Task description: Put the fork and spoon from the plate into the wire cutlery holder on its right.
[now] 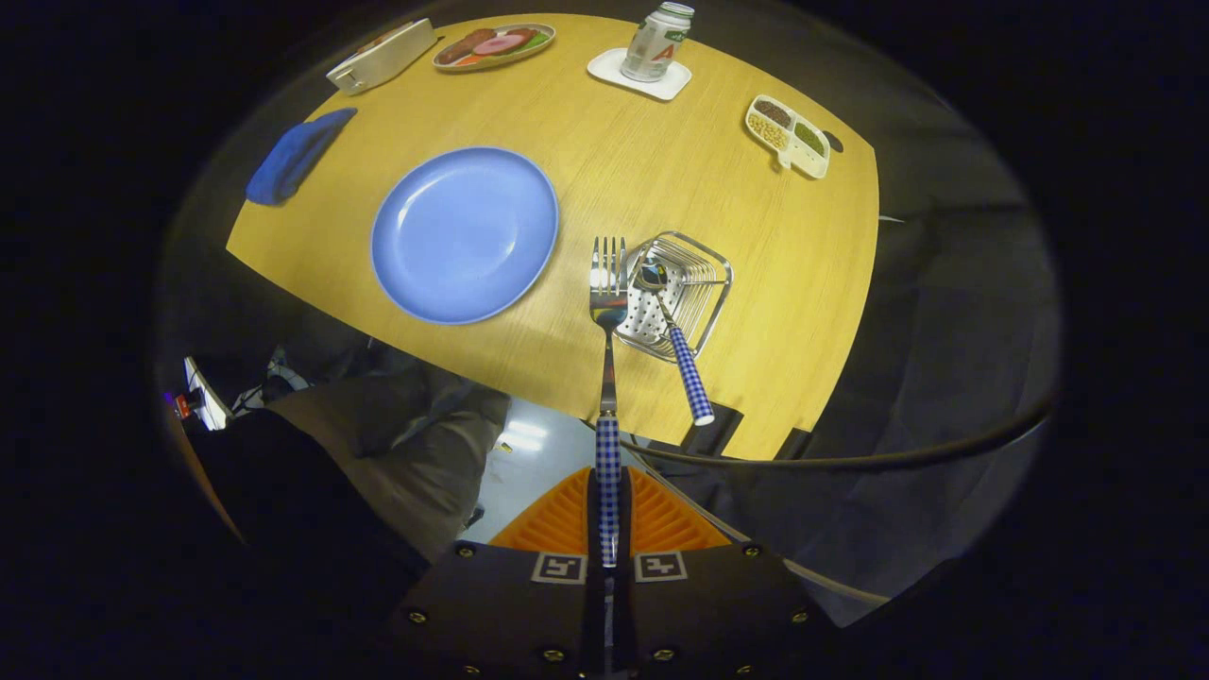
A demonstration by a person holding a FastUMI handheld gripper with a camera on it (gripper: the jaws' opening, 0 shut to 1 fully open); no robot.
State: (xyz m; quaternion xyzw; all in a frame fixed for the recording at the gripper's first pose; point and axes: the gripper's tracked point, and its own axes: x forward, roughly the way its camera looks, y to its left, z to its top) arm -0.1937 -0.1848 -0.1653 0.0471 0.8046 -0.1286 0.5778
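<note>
The gripper (609,529) is closed on the blue-and-white checked handle of a steel fork (607,312), both fingers pressing it. The fork points forward, its tines above the yellow wooden surface (604,161), just beside the left rim of the square wire cutlery holder (682,293). A spoon with a matching checked handle (675,335) already stands tilted in that holder, handle leaning outward. The round blue plate (463,234) lies bare to the holder's left.
</note>
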